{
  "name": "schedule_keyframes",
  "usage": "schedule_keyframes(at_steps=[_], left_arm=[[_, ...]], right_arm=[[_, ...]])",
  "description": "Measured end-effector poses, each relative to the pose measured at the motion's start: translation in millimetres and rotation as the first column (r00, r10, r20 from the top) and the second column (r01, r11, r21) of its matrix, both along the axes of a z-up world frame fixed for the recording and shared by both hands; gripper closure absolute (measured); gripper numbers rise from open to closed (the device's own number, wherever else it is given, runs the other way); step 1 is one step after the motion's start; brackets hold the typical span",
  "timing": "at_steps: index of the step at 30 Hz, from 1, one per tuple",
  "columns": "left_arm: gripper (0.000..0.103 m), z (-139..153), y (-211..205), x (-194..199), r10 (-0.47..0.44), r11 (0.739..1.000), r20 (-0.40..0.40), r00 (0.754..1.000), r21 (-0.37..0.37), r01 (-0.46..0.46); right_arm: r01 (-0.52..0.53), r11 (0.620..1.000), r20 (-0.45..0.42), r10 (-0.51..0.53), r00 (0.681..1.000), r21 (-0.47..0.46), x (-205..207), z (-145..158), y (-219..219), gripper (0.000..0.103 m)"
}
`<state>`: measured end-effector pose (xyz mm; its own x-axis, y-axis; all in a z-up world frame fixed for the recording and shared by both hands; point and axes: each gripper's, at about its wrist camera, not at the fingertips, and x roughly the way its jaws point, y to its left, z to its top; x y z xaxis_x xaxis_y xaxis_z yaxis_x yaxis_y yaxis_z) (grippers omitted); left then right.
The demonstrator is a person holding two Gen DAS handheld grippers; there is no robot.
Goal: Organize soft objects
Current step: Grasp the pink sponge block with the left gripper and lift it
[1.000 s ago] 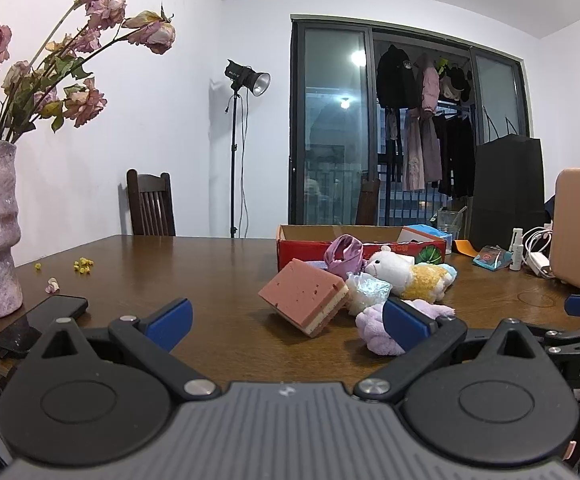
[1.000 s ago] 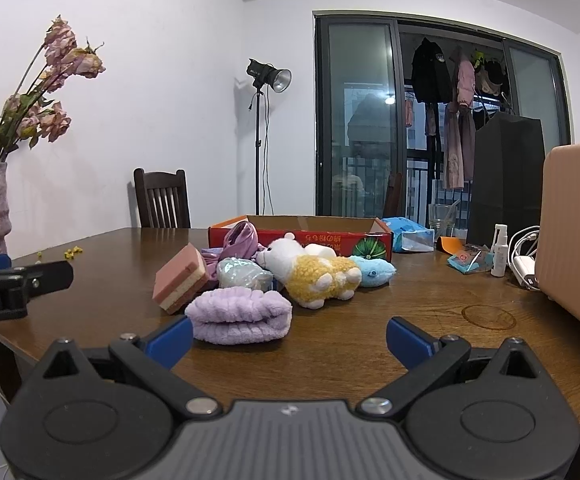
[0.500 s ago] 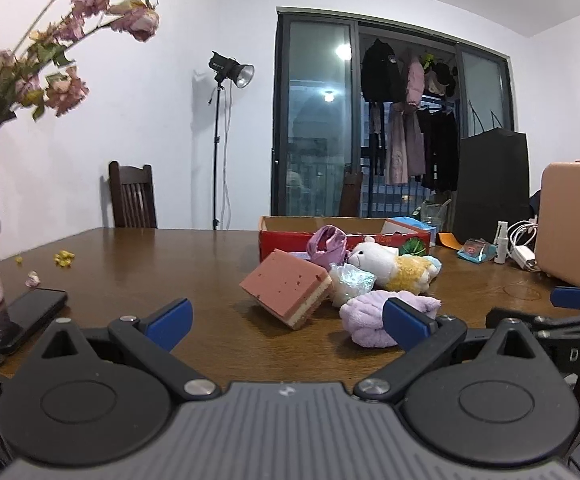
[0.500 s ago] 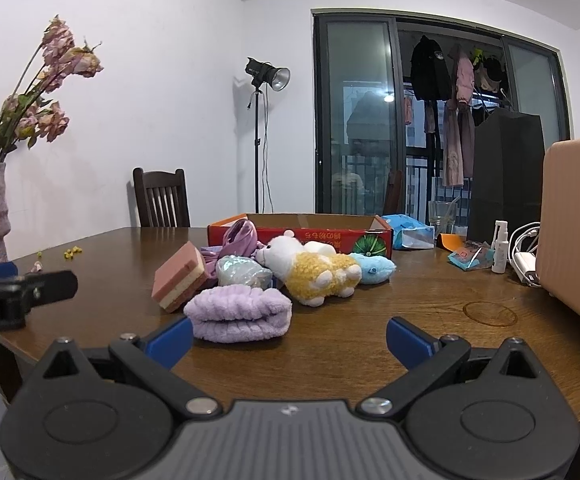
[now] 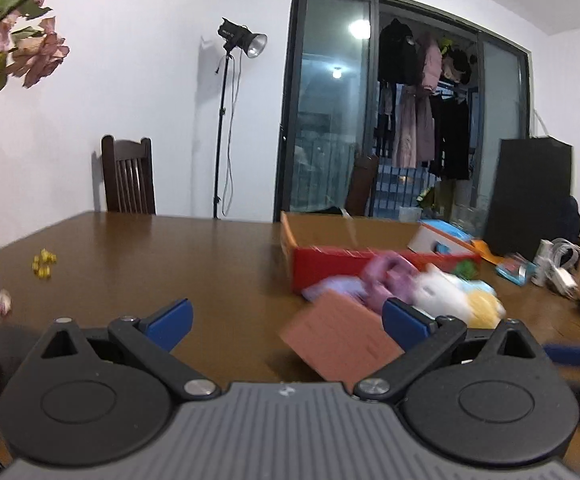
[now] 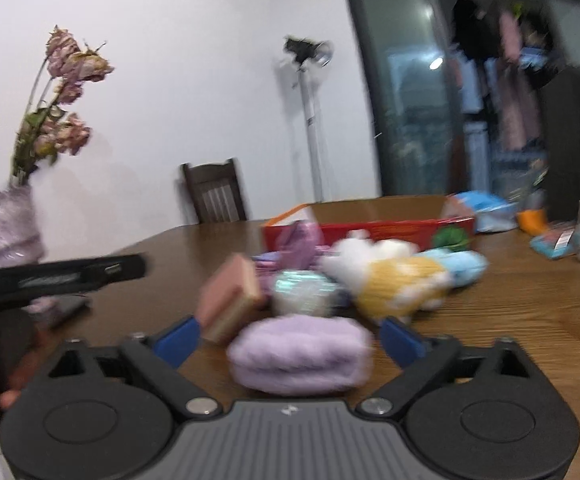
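Brown table [image 5: 210,264], plush toys [image 6: 393,280], red box [image 5: 329,264]

A home dining room: wooden table [image 5: 218,256], dining chair [image 5: 129,176], vase of dried roses [image 6: 10,224], clothes rack [image 5: 425,108].

Pretty blurry shot. The right gripper [image 6: 290,334] has its blue jaws spread, and they've just been closing in a bit, with the lilac fuzzy roll [image 6: 299,354] sitting between them on the wooden table [image 6: 529,320]; the pads don't seem to press on it. Behind it are a pink sponge block [image 6: 232,294], a shiny wrapped ball [image 6: 303,292], a white-and-yellow plush [image 6: 389,276] and a red box [image 6: 369,226]. The left gripper [image 6: 62,276] pokes in from the left.
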<state>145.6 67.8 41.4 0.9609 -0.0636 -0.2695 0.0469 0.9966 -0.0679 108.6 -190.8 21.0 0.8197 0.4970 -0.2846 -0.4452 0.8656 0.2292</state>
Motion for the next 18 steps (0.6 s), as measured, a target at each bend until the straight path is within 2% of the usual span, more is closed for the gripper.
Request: schedule_keyframes(at_steps=[2, 5, 7, 10, 11, 13, 14, 15, 17, 18], left_arm=[[0.002, 2, 13, 32, -0.036, 0.999, -0.039, 0.999, -0.016, 0.036], [0.006, -5, 32, 82, -0.176, 0.975, -0.151, 0.973, -0.16, 0.152], [0.008, -12, 39, 106, -0.252, 0.949, -0.185, 0.95, -0.237, 0.206], [0.01, -24, 46, 136, -0.337, 0.909, -0.211, 0.918, -0.326, 0.259], [0.016, -27, 49, 143, -0.346, 0.901, -0.229, 0.91, -0.35, 0.254], [0.027, -37, 55, 149, -0.403, 0.864, -0.25, 0.881, -0.421, 0.276], [0.04, -41, 57, 149, -0.428, 0.847, -0.255, 0.867, -0.448, 0.286], [0.046, -44, 59, 148, -0.461, 0.827, -0.26, 0.848, -0.473, 0.305], [0.051, -47, 60, 143, -0.447, 0.837, -0.269, 0.853, -0.463, 0.292], [0.054, -48, 61, 137, -0.442, 0.841, -0.269, 0.856, -0.456, 0.291]], right_arm=[[-0.091, 0.996, -0.03, 0.091, 0.995, 0.004, 11, -1, 21, 0.032], [-0.192, 0.981, -0.093, 0.191, 0.977, -0.001, 29, -12, 48, 0.037], [-0.166, 0.986, -0.129, 0.162, 0.978, -0.023, 44, -18, 58, 0.037], [-0.114, 0.993, -0.145, 0.115, 0.983, 0.011, 64, -16, 59, 0.036], [-0.103, 0.994, -0.14, 0.105, 0.985, 0.02, 69, -13, 60, 0.035], [-0.068, 0.998, -0.119, 0.07, 0.99, 0.019, 78, -8, 62, 0.034], [-0.057, 0.998, -0.117, 0.06, 0.991, 0.023, 82, -8, 65, 0.034], [-0.051, 0.998, -0.125, 0.056, 0.991, 0.042, 87, -8, 62, 0.037], [-0.023, 0.998, -0.147, 0.032, 0.989, 0.06, 96, -13, 60, 0.043], [-0.005, 0.998, -0.146, 0.013, 0.989, 0.055, 98, -14, 59, 0.051]])
